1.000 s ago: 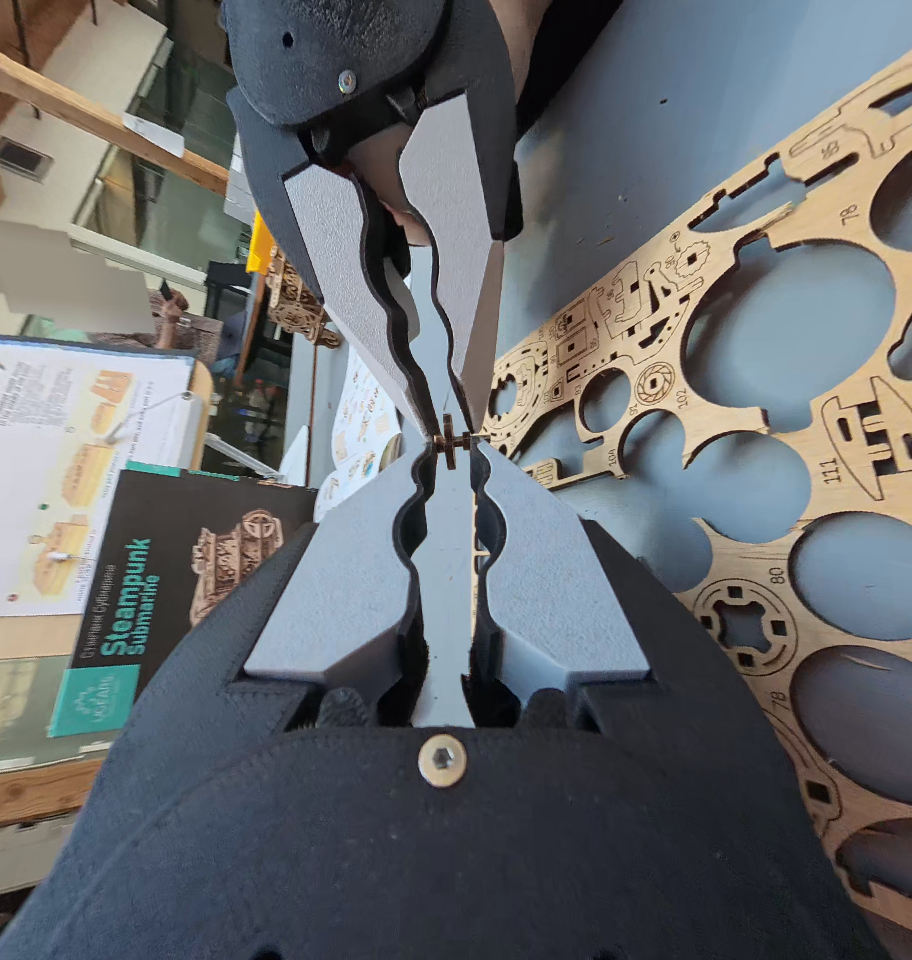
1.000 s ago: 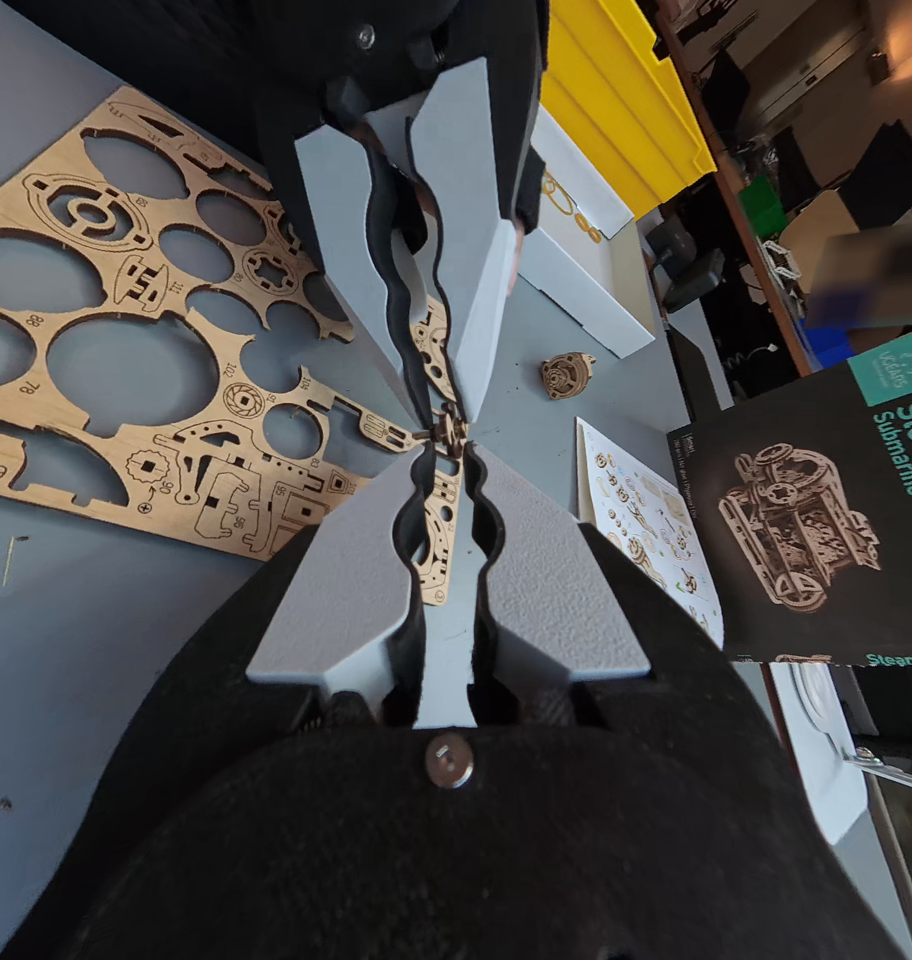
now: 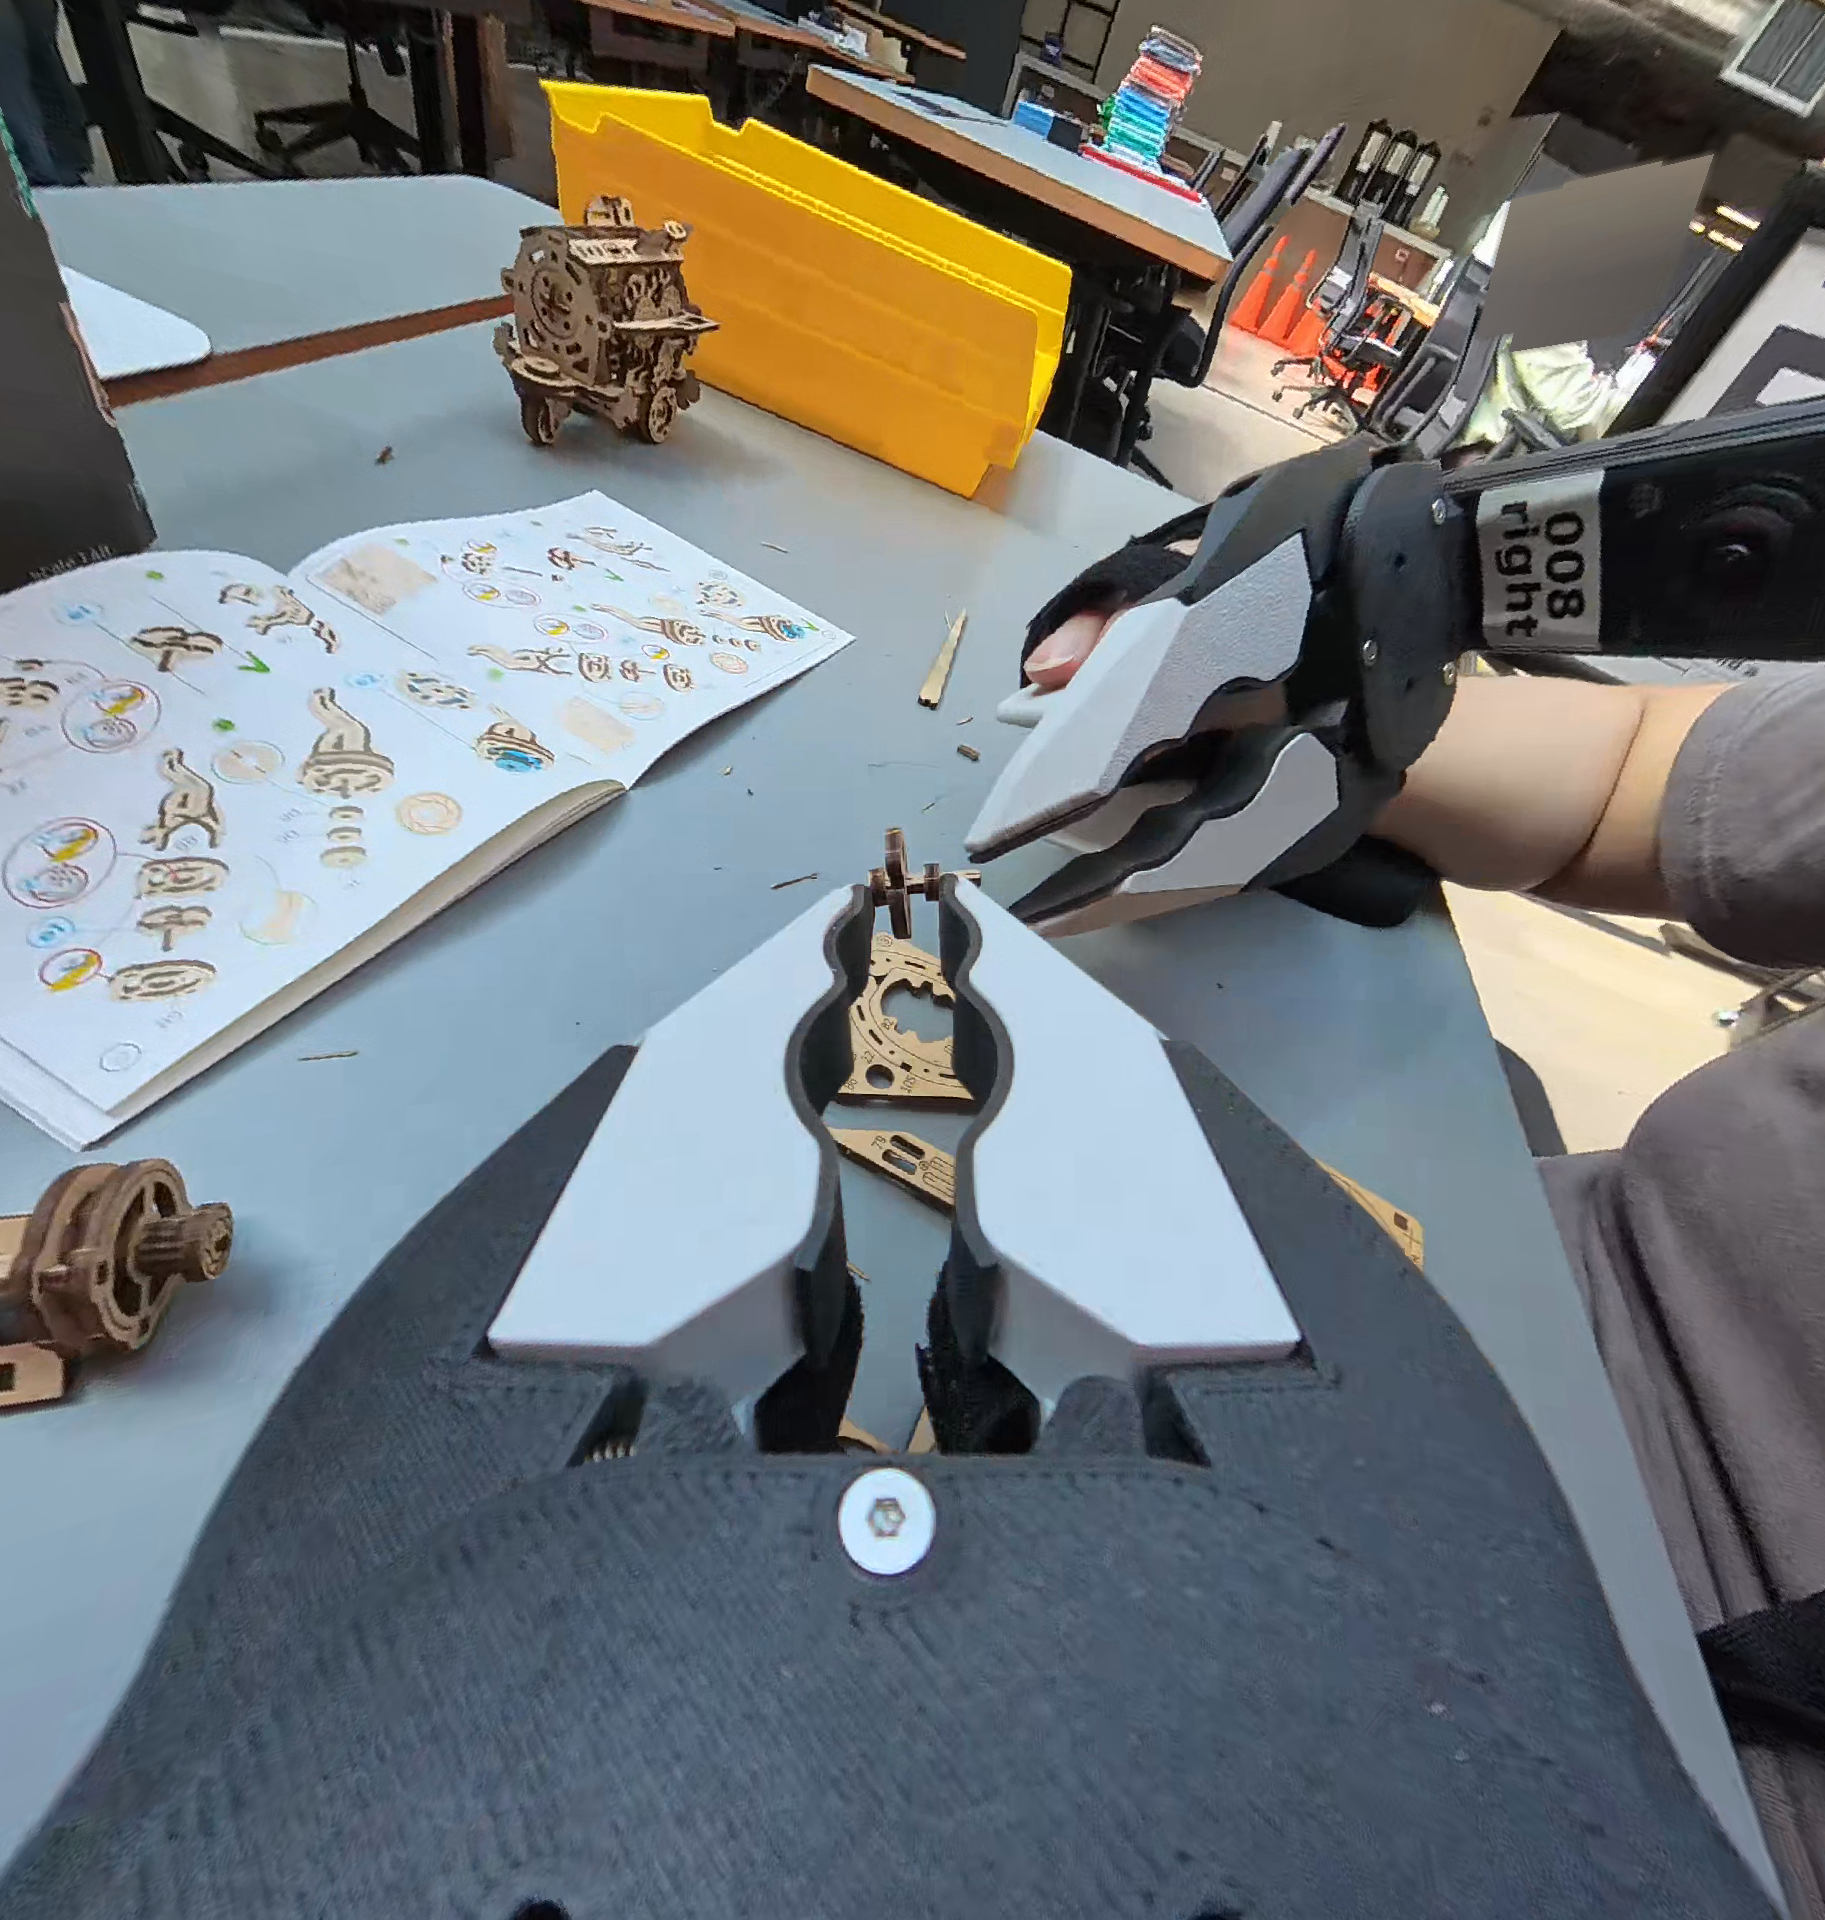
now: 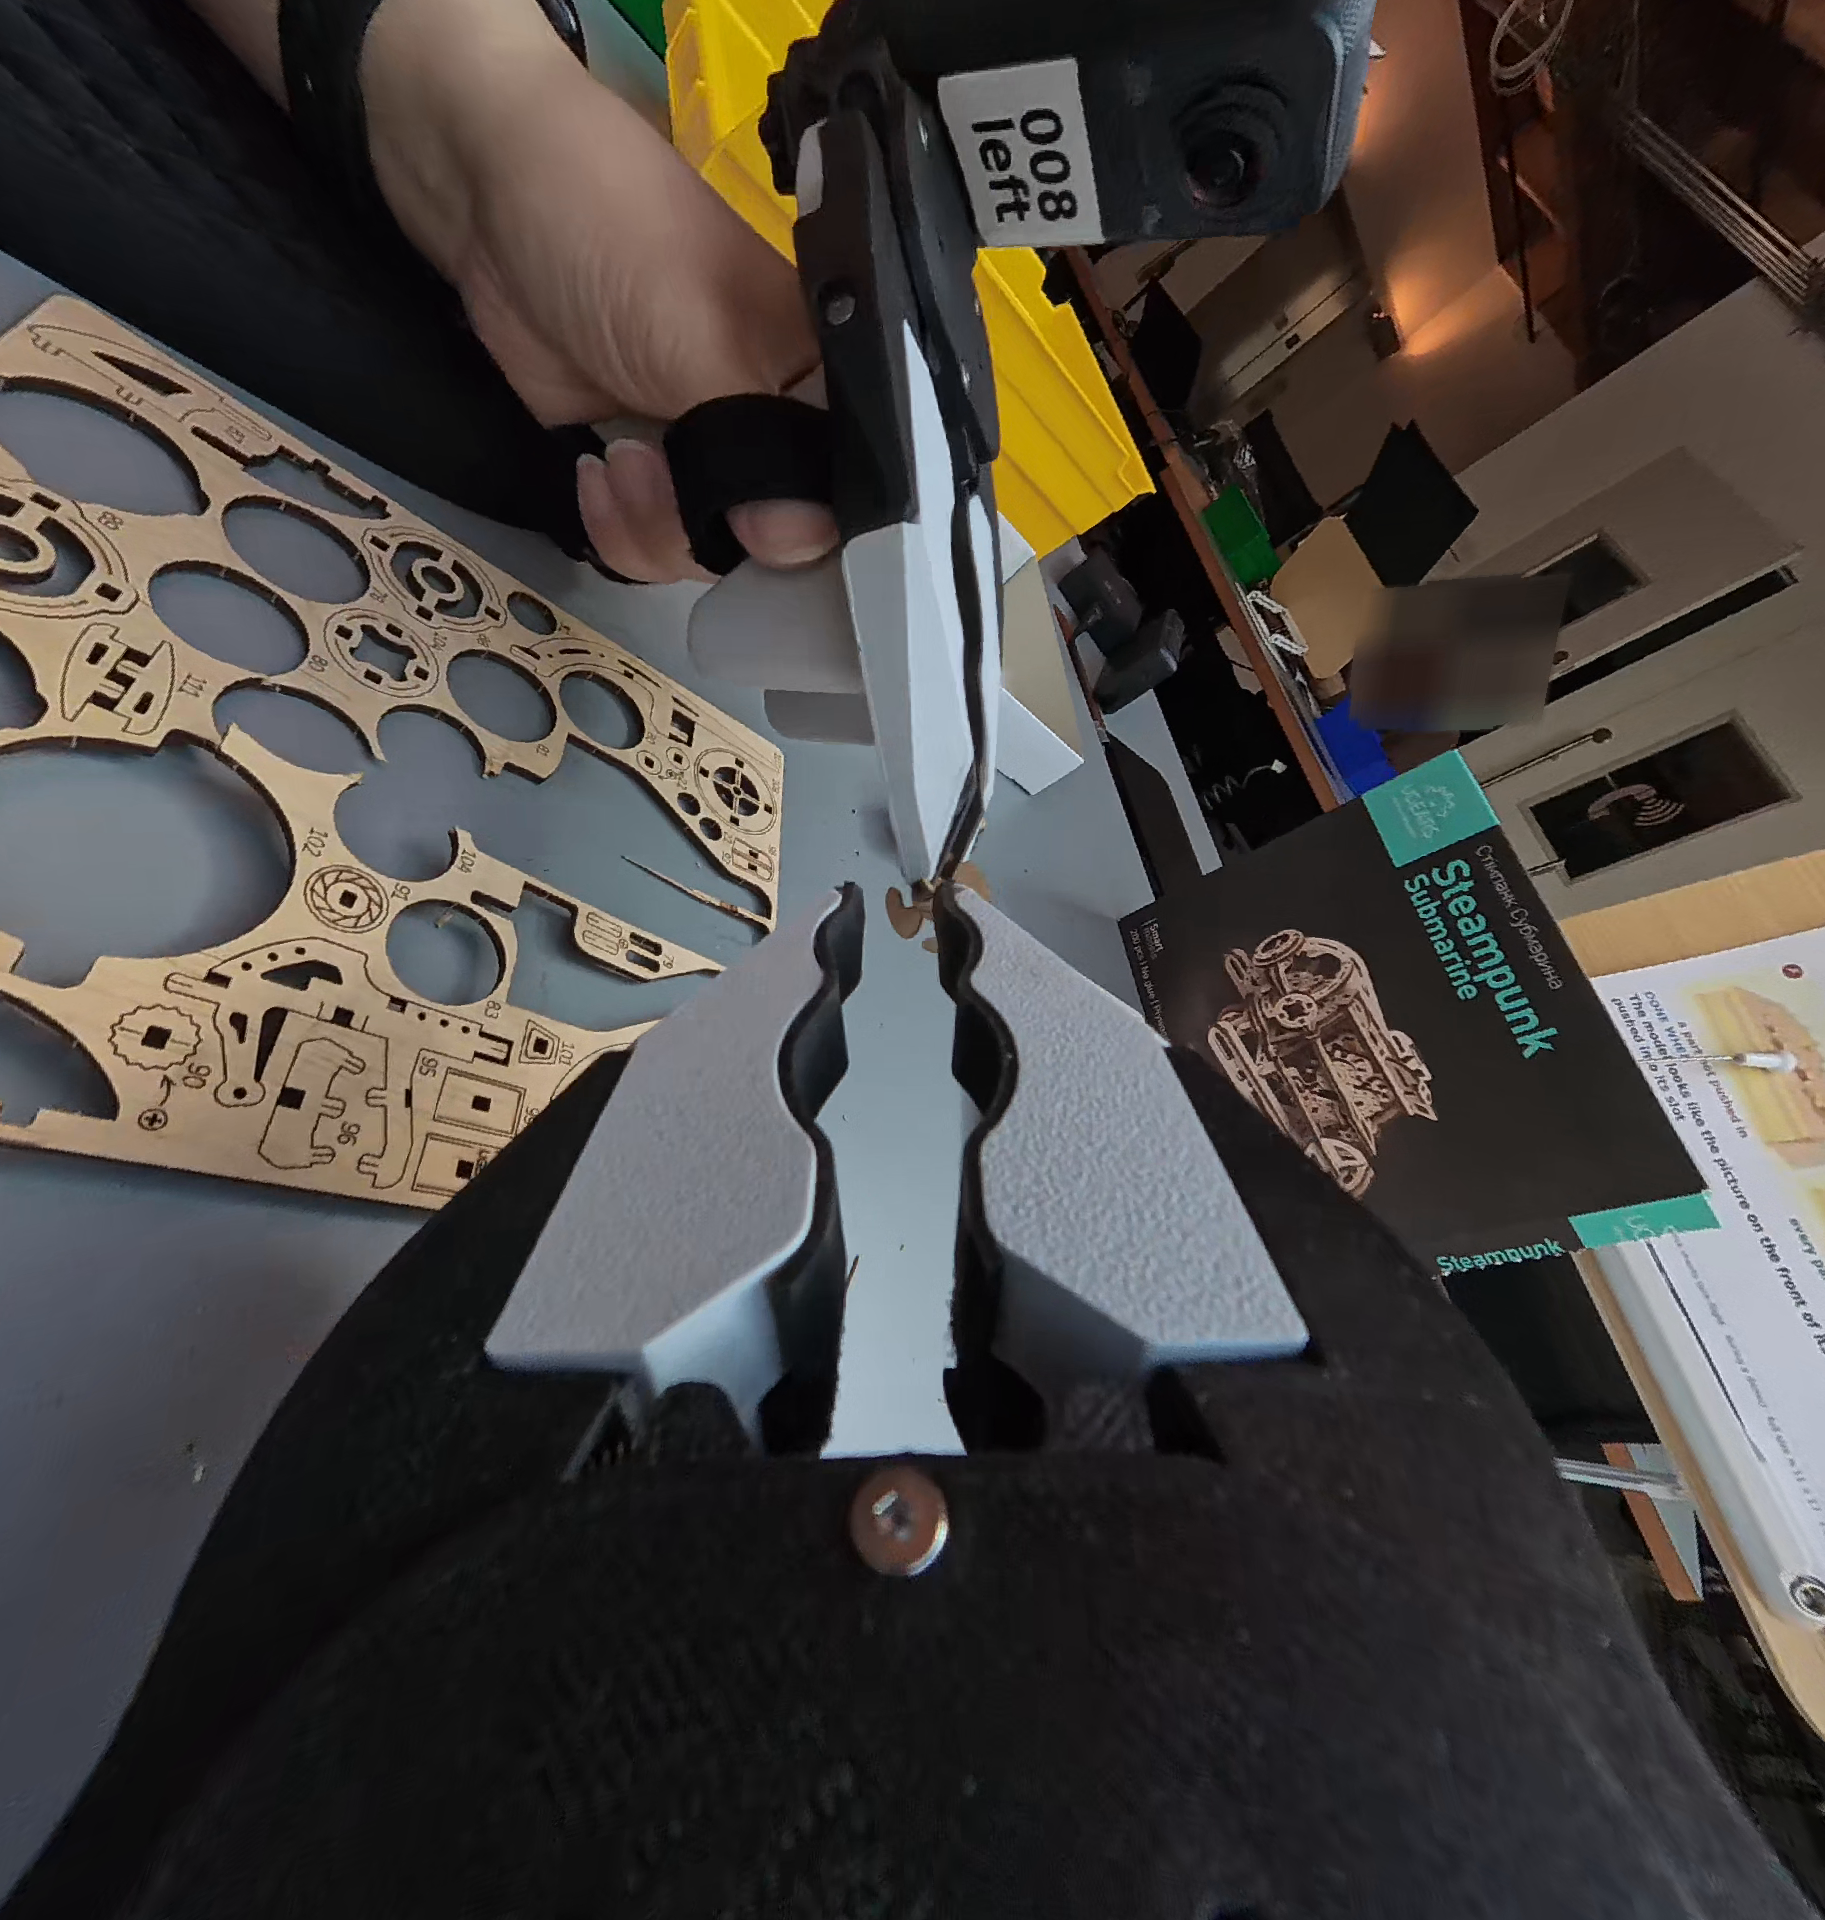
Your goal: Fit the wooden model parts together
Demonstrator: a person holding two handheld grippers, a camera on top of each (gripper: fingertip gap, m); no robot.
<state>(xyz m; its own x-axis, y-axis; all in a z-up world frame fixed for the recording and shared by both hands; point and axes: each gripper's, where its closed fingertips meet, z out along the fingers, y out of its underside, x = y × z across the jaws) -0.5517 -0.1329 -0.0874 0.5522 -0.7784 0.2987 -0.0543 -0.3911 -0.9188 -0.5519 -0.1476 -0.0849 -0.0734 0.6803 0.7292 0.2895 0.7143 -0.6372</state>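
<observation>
My left gripper (image 3: 900,894) is shut on a small wooden gear on a thin axle (image 3: 895,878) and holds it above the grey table (image 3: 575,956). In the right wrist view the left gripper (image 4: 931,875) comes down from above with the part (image 4: 913,914) at its tips. My right gripper (image 4: 897,904) has its jaws a little apart and holds nothing. Its tips sit right by the part. In the left wrist view the right gripper (image 3: 994,883) reaches in from the right, its tips at the axle's free end.
A laser-cut wooden sheet (image 4: 264,831) with many empty cut-outs lies at the left, and a piece of it (image 3: 903,1029) lies under my left gripper. An open instruction booklet (image 3: 316,748), a finished wooden model (image 3: 601,322), a yellow bin (image 3: 835,312), a wooden subassembly (image 3: 108,1268) and a black box (image 4: 1407,1039) surround the work spot. My two grippers' fingertips are within a few centimetres of each other.
Both grippers were pinching the small part tip to tip. The right gripper has opened and let go. Both hands have turned, and the left still holds the part.
</observation>
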